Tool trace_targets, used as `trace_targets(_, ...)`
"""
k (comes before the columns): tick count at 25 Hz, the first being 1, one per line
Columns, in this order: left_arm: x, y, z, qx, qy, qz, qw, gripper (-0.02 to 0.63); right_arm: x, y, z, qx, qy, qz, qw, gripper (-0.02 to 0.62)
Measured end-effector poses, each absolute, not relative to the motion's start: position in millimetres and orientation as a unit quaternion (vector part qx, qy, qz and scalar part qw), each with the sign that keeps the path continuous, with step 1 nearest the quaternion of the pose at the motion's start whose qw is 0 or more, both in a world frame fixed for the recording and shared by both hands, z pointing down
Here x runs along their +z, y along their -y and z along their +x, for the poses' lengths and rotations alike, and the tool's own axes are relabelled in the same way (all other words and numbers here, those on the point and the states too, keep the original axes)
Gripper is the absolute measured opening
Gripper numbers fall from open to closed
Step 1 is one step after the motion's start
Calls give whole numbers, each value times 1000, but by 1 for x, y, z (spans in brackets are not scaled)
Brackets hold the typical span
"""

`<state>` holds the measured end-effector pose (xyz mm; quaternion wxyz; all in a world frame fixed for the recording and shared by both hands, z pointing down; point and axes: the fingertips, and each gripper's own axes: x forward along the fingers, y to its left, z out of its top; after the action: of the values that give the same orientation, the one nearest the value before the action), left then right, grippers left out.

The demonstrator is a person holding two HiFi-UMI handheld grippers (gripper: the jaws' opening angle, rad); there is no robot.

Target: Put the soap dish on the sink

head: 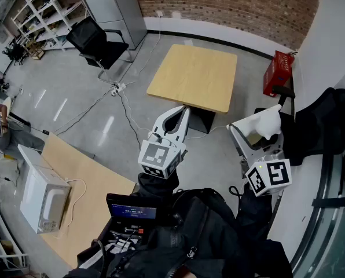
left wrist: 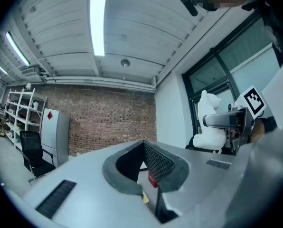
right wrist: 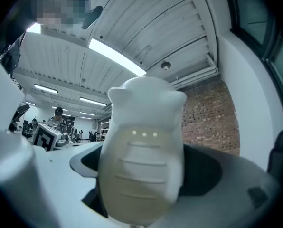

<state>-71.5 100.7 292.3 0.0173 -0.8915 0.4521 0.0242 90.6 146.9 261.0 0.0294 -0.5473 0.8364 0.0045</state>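
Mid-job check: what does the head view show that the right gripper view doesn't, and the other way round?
Only the head view shows the room from above: the wooden table, the black chair and the microwave.

Only the right gripper view shows the soap dish close up, its ribbed face with three small dots, and the ceiling lights.

Both show the soap dish held in the fingers of the right gripper, with the left gripper alongside it.

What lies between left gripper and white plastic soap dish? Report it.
Open air. In the head view, grey floor shows between the left gripper and the white plastic soap dish.
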Motion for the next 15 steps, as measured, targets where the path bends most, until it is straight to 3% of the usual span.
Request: trace_targets(15, 300, -103, -63, 19, -457, -889, 12, 3, 270, -152, 94, 7, -845, -534, 17, 497)
